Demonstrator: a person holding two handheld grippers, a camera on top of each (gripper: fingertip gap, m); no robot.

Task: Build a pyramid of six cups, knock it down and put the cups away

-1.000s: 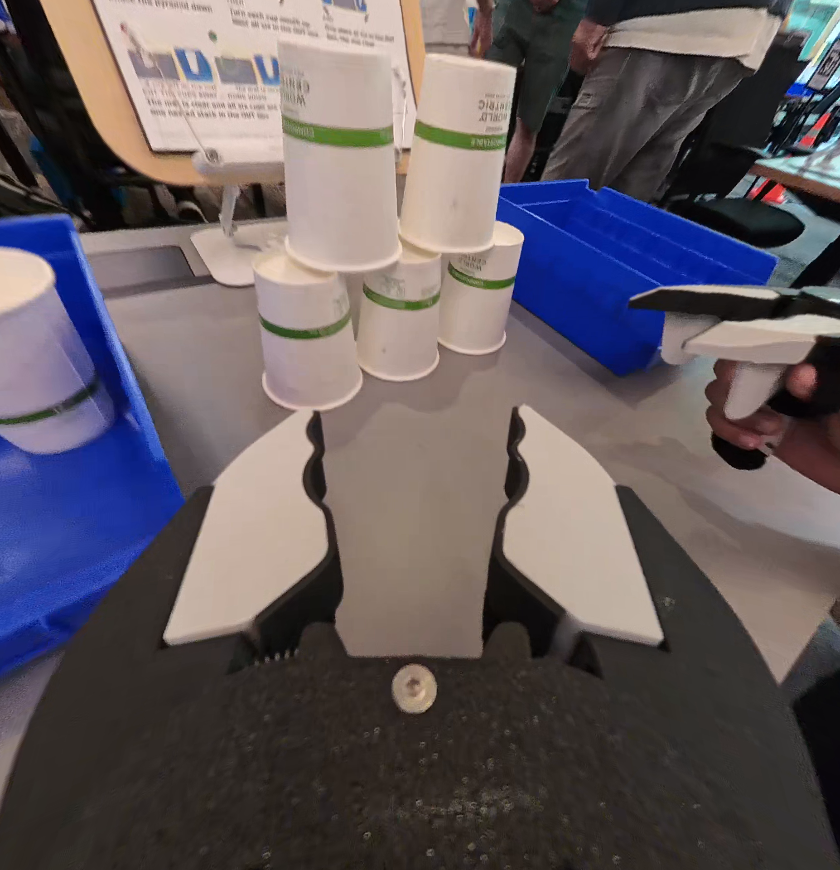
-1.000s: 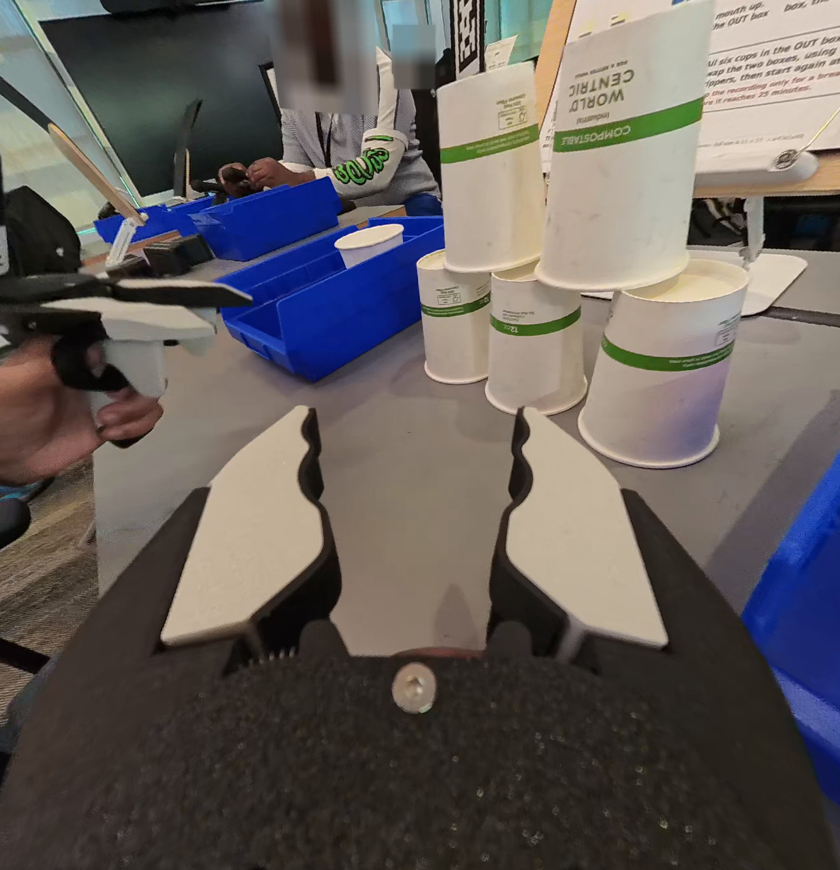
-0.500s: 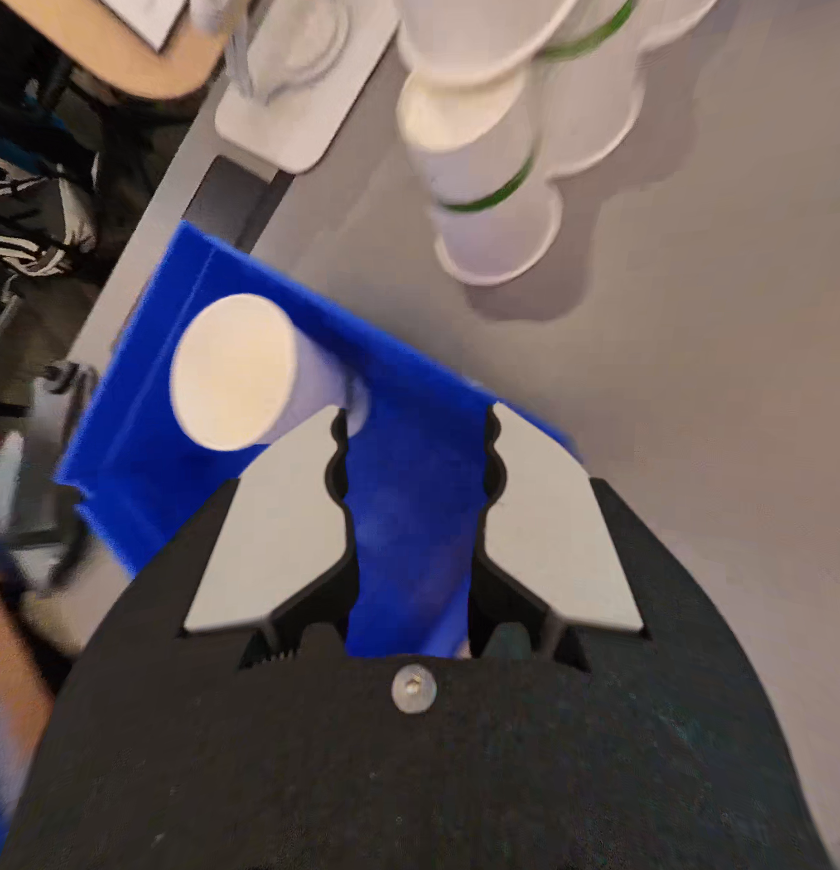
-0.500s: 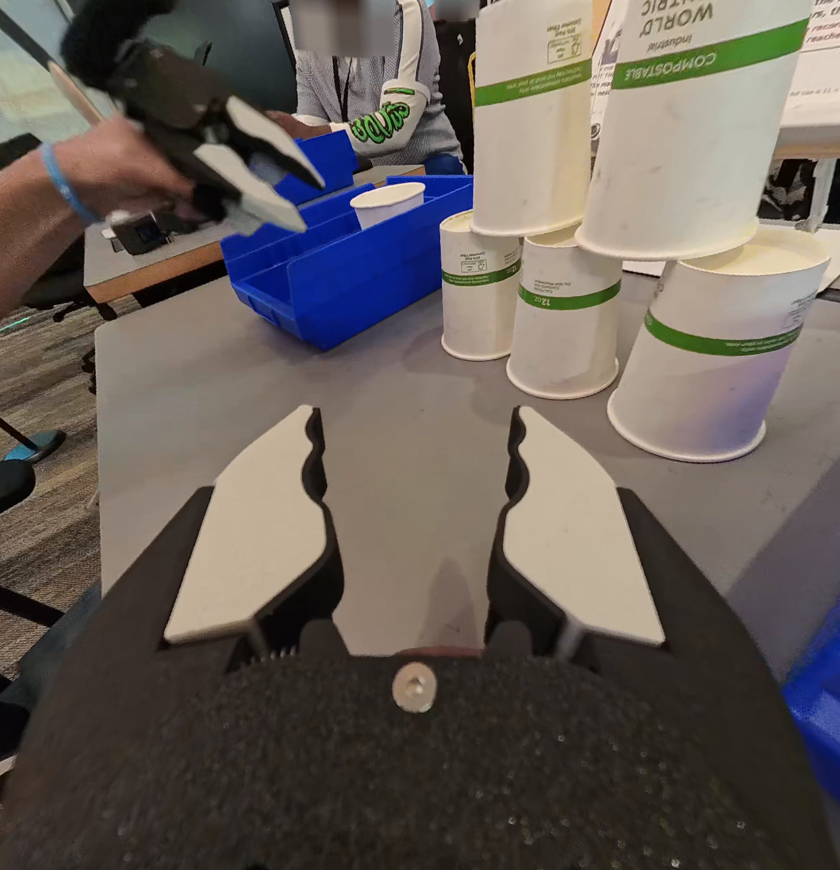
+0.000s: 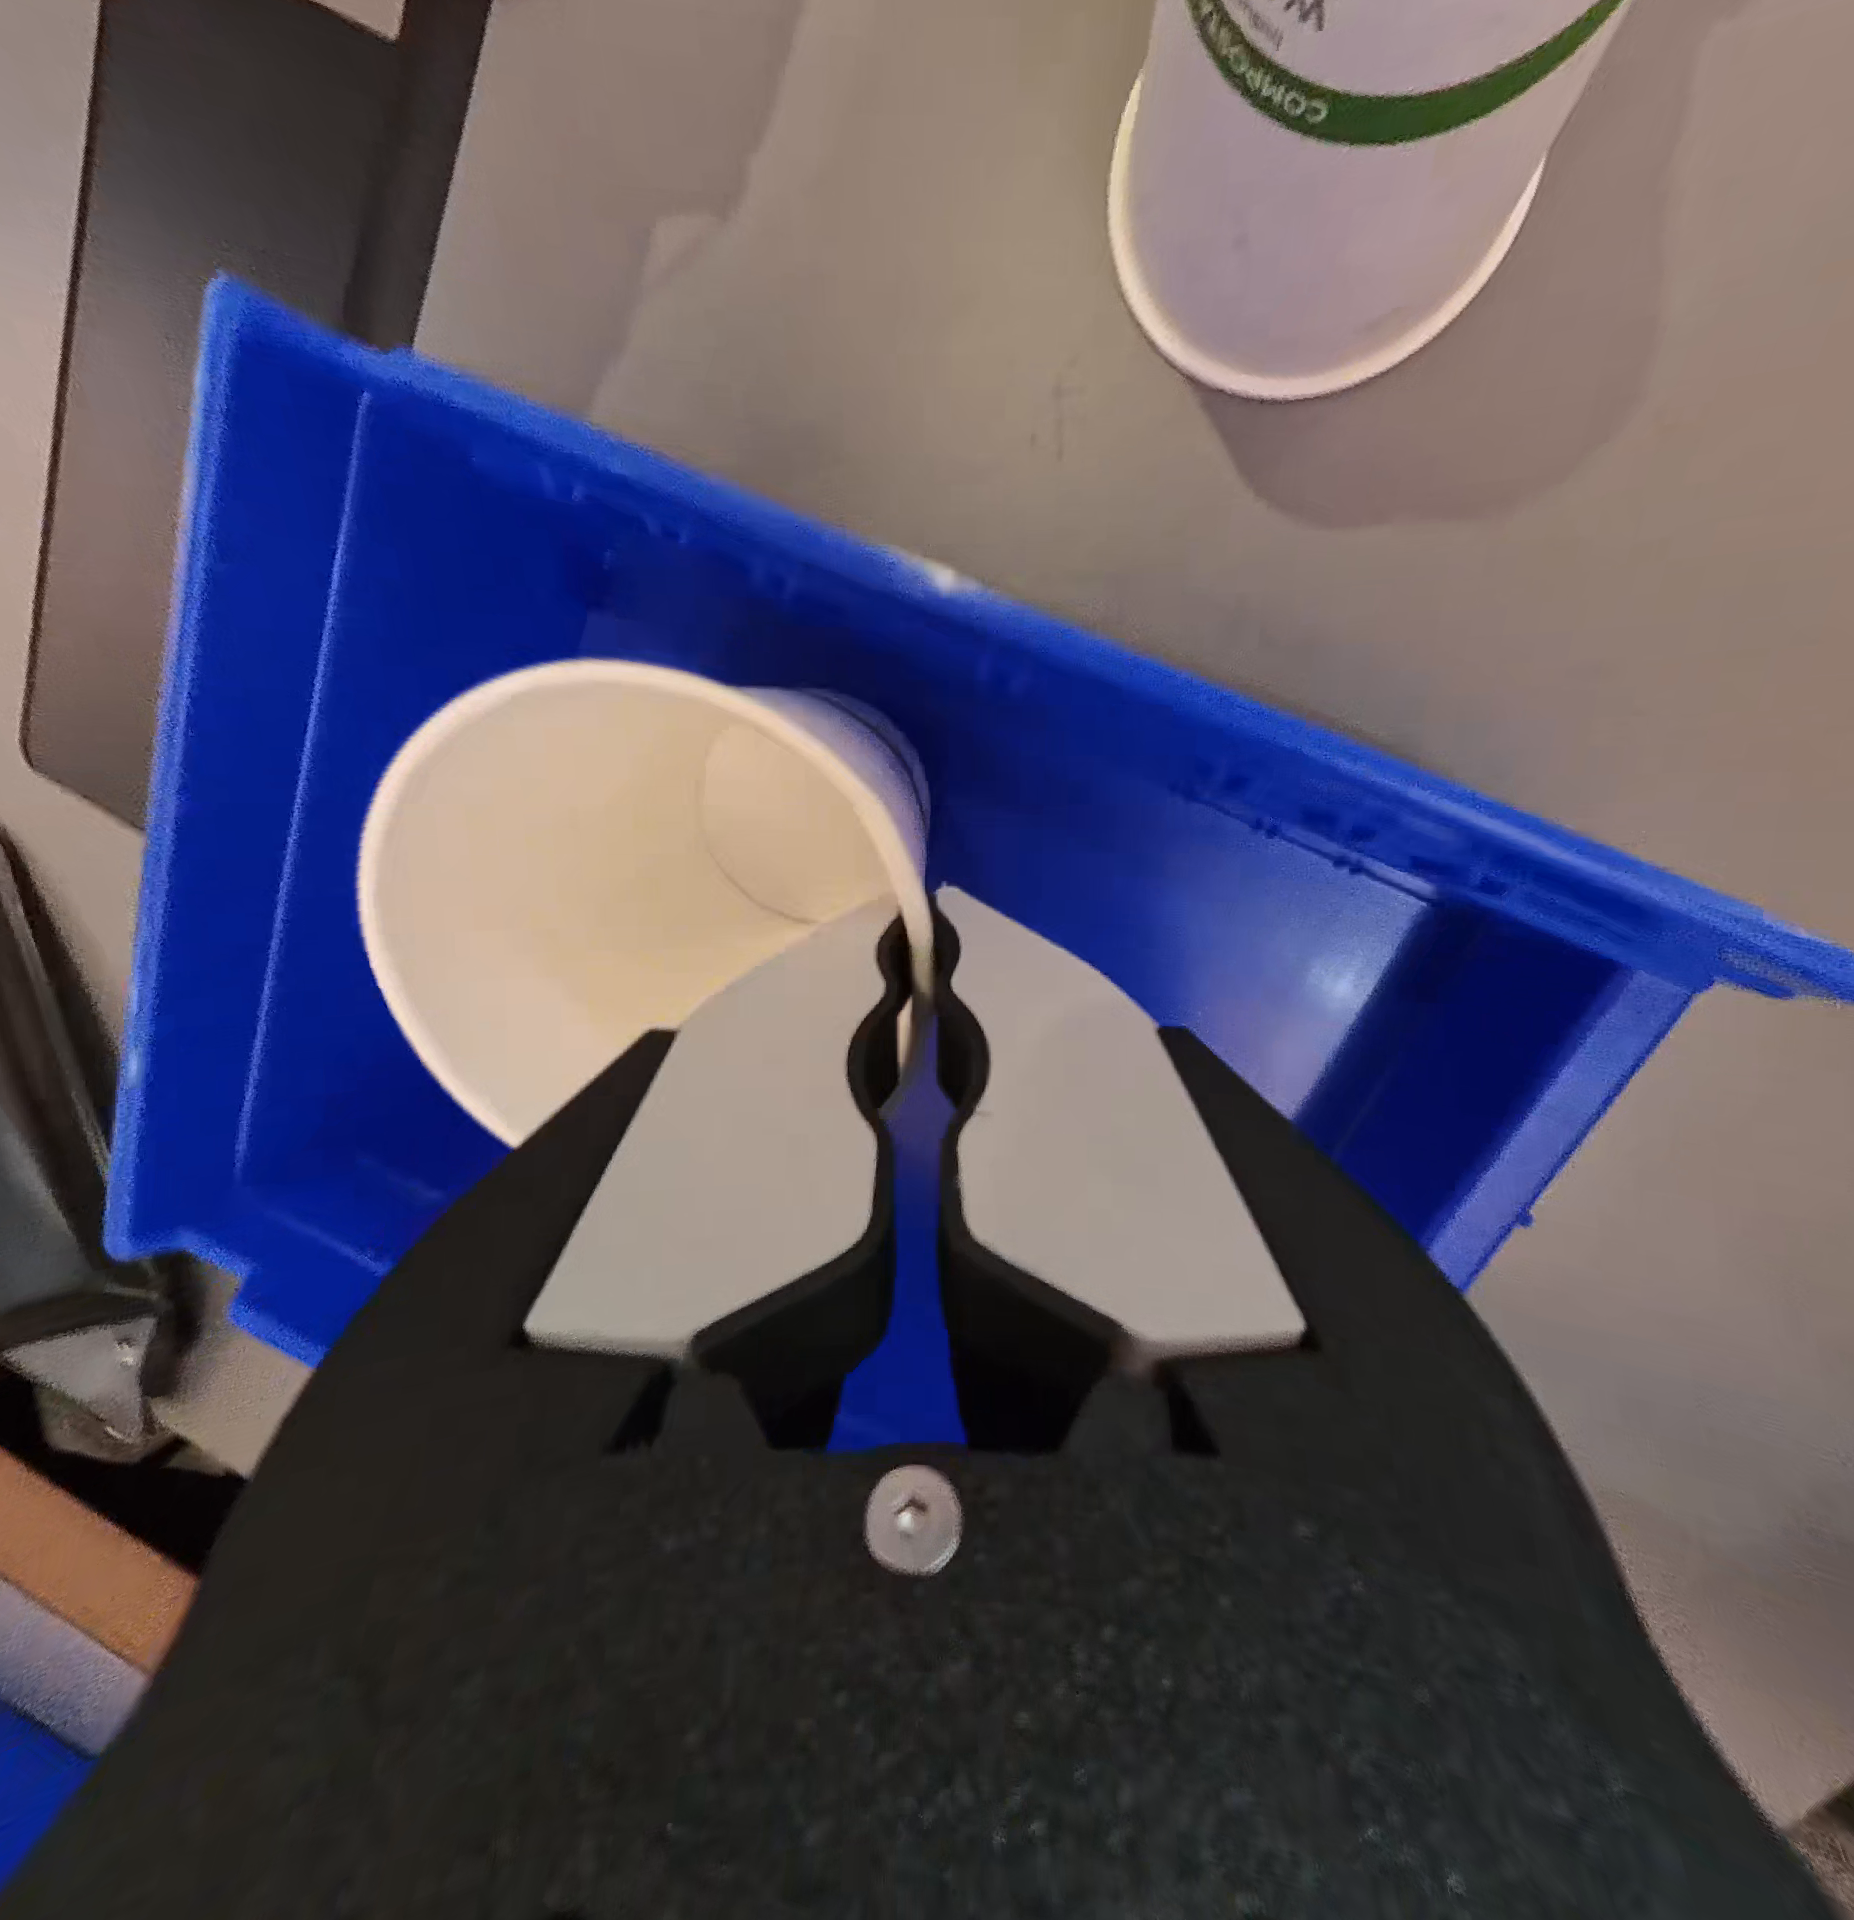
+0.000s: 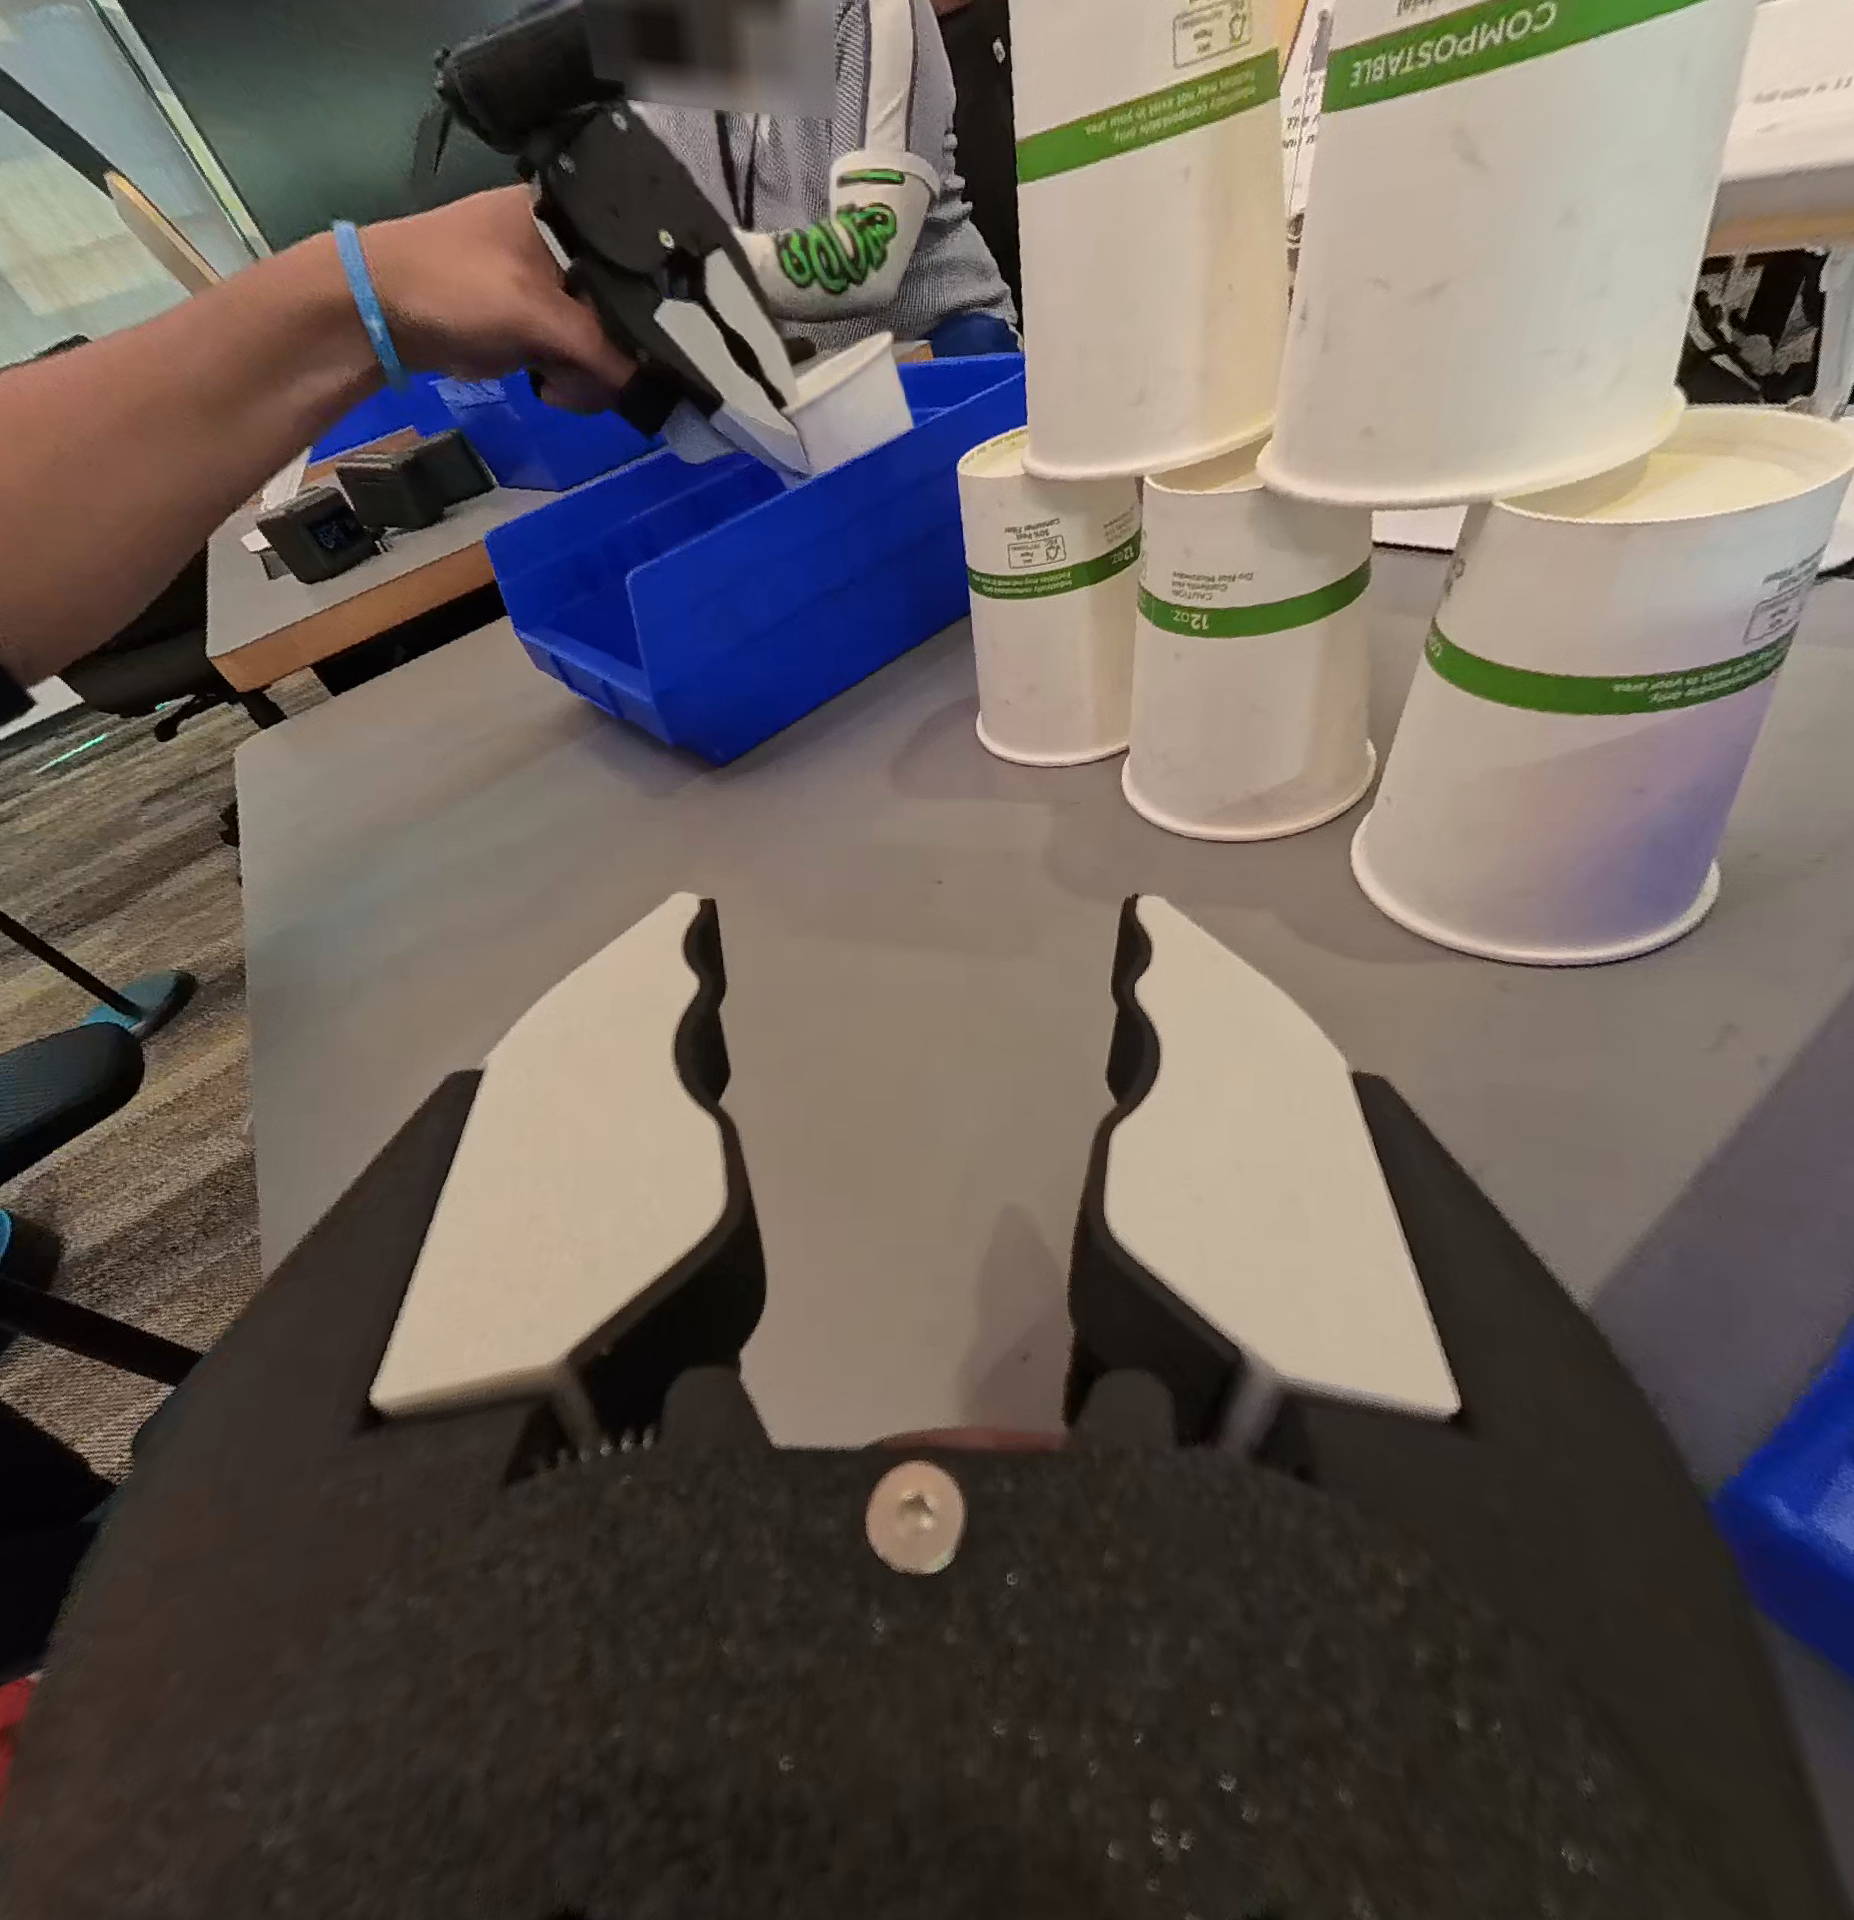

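Observation:
My left gripper [image 5: 918,966] points down into a blue bin [image 5: 1110,665] and is shut on the rim of a white paper cup [image 5: 632,883], which stands mouth up and tilted. The right wrist view shows the left gripper [image 6: 788,442] from the side, holding that cup [image 6: 855,405] over the bin [image 6: 757,613]. Five white cups with green bands stand upside down on the grey table [image 6: 590,831]: three below [image 6: 1250,665] and two on top [image 6: 1141,239]. My right gripper [image 6: 918,935] is open and empty, low over the table in front of them.
A second blue bin [image 6: 1827,1507] shows at the lower right of the right wrist view. The table's left edge [image 6: 248,935] drops to carpet and chairs. A person sits at another table [image 6: 383,623] behind, which holds small black devices and more blue bins.
My left gripper swung away from the cup stack, tipped down over the left bin and shut on the rim of the cup there. My right gripper stayed open and moved a little nearer the stack.

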